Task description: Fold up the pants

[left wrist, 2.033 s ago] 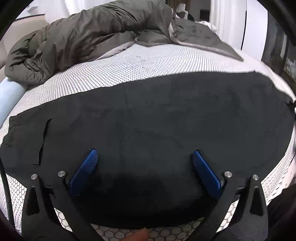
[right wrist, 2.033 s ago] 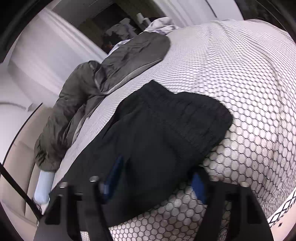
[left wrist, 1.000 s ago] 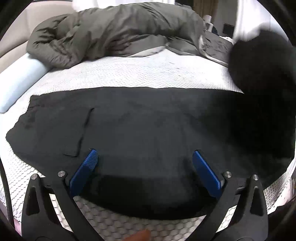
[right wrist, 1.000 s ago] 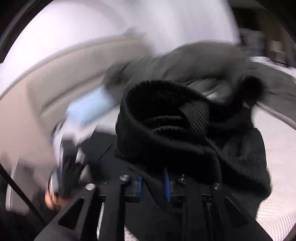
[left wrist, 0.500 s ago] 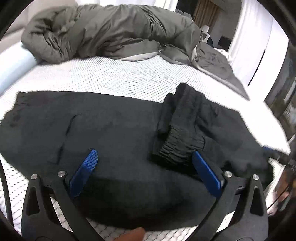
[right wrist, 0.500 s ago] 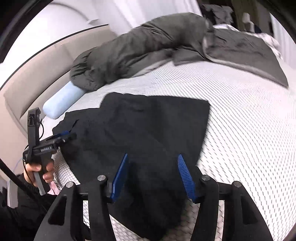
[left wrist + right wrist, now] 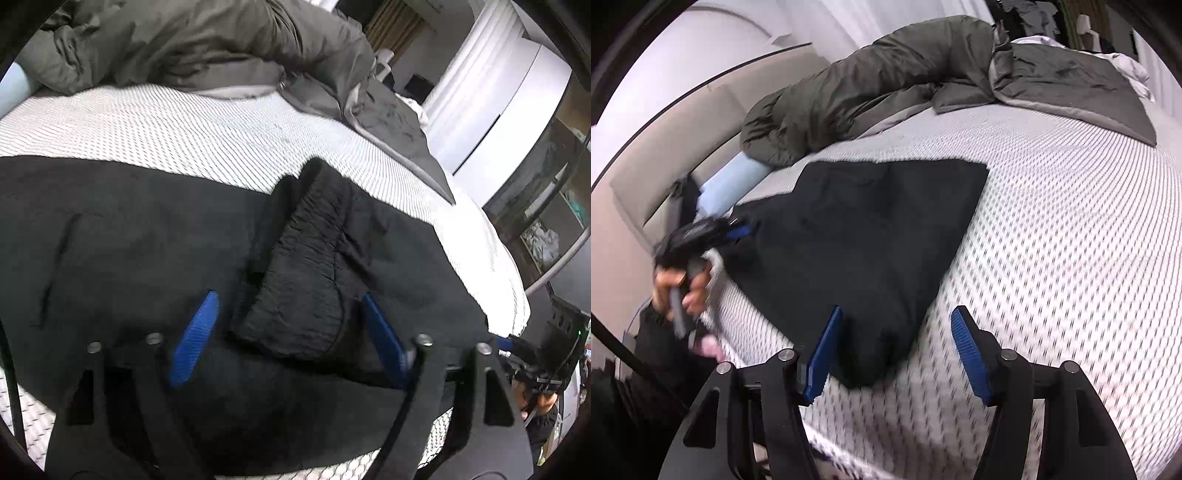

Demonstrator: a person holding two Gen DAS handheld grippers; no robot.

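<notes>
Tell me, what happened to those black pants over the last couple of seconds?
The right gripper shut on the cuff end, swung it over onto the rest of the pants and let go, so they now lie folded about in half. It stands open again at the fold. The left gripper stayed open over the pants and took hold of nothing. The duvet and mattress are unchanged.

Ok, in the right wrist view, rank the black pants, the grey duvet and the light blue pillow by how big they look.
1. Grey duvet and black pants: close in apparent area; the pants lie nearer the camera, so I won't rank them.
2. Light blue pillow: clearly smallest, though the duvet covers part of it.
</notes>
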